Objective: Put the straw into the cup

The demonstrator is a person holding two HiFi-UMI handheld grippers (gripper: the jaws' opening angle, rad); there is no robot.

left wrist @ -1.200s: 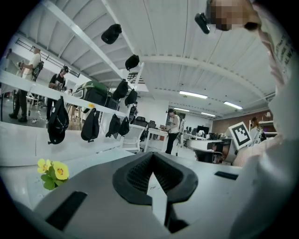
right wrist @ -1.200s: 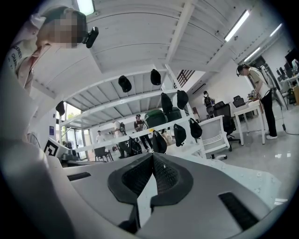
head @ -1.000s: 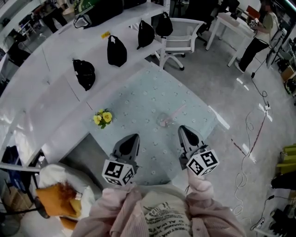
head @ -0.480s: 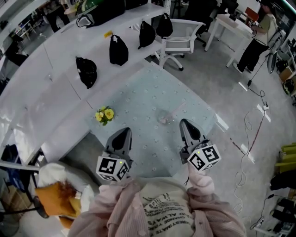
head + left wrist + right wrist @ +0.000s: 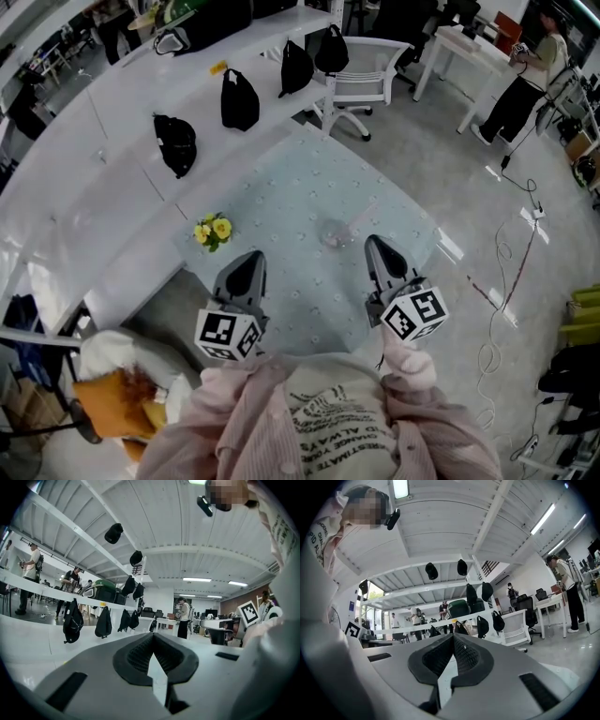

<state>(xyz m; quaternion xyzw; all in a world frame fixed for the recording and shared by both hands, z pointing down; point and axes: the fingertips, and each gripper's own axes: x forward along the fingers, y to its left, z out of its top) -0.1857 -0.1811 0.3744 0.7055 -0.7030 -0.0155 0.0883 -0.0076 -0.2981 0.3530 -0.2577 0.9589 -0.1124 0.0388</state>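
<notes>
Since a second ago my left claw (image 5: 247, 264) has drawn back and out to the left, away from the small clear cup (image 5: 332, 238). The right claw (image 5: 377, 249) has hardly shifted. In the left gripper view the left claw's dark ribbed pads (image 5: 138, 653) meet at the tip with nothing between them. The right gripper view shows the same on my right side: jaws together, empty.

From the head view, the right claw sits just below and to the right of the cup, near it but not touching. The left claw lies below and to the left of the cup, farther off.

A thin pale pink straw (image 5: 361, 217) rises from the cup and leans toward the upper right. Its lower end is at the cup, though I cannot tell how deep it sits.

The cup stands on a pale blue-green dotted tablecloth (image 5: 281, 202). A small bunch of yellow flowers (image 5: 212, 231) lies to the cup's left, well apart from it. Beyond the cup runs a long white counter (image 5: 103, 141) carrying black bags (image 5: 239, 100), with a white swivel chair (image 5: 361, 80) also beyond the cup.
</notes>
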